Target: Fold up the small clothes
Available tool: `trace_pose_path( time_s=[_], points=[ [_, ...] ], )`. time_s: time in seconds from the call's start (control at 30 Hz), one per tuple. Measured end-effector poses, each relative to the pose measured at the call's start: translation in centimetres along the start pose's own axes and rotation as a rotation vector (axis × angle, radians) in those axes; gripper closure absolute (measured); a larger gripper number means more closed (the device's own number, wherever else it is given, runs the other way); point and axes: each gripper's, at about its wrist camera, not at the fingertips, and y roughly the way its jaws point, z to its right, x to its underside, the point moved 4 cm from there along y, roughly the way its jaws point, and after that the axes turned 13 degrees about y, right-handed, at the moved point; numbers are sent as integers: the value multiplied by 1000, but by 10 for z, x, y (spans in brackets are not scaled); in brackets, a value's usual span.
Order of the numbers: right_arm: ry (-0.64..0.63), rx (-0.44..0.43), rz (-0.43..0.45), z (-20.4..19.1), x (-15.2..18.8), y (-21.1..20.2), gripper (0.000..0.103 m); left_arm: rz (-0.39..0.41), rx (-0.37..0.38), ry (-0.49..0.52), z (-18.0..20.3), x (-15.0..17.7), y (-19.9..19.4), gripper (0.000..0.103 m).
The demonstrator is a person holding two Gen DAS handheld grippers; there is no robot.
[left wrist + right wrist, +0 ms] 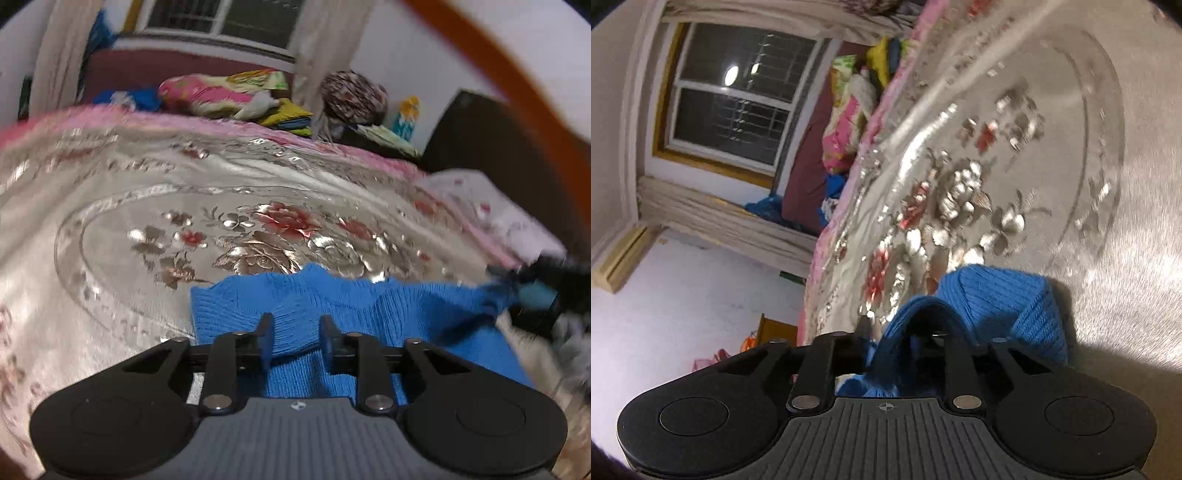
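Observation:
A blue ribbed knit garment (pixel 332 306) lies partly lifted over the shiny floral bedspread (pixel 147 206). My left gripper (pixel 295 325) has its two fingers about a hand's width apart, with blue knit lying between and under them. My right gripper (pixel 901 332) shows at the right edge of the left wrist view (pixel 532 284), at the garment's far corner. In the right wrist view the blue knit (pixel 997 295) is bunched over the gripper, and its right finger is hidden by cloth.
Pillows and folded bedding (pixel 221 92) are piled at the head of the bed under a window (pixel 731 107). A dark cabinet (pixel 469 129) stands at the right. A white floral cloth (pixel 491 206) lies at the bed's right edge.

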Motion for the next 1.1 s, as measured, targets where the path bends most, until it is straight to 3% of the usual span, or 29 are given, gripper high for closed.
trace_pose_path(
  time_s=[0.17,0.3,0.4,0.47,0.57,0.9,1.1],
  points=[
    [-108,12,31,-13,2,-15,69,-54,-54,160,14,1,10,57],
    [-205,67,27,-15,8,-22,69,-105,-132,289,22,5,20,55],
    [-286,131,21,-12,16,-21,69,-117,-184,324,23,3,26,57],
    [-304,147,14,-10,19,-19,69,-116,-200,305,19,0,27,74],
    [-301,144,3,-7,21,-18,69,-113,-209,232,8,-5,27,88],
    [-353,192,46,-12,20,-22,69,-111,-320,56,-36,-8,29,90],
    [-394,249,45,-10,16,-13,69,-86,-277,-35,-45,-8,24,90]
  ],
)
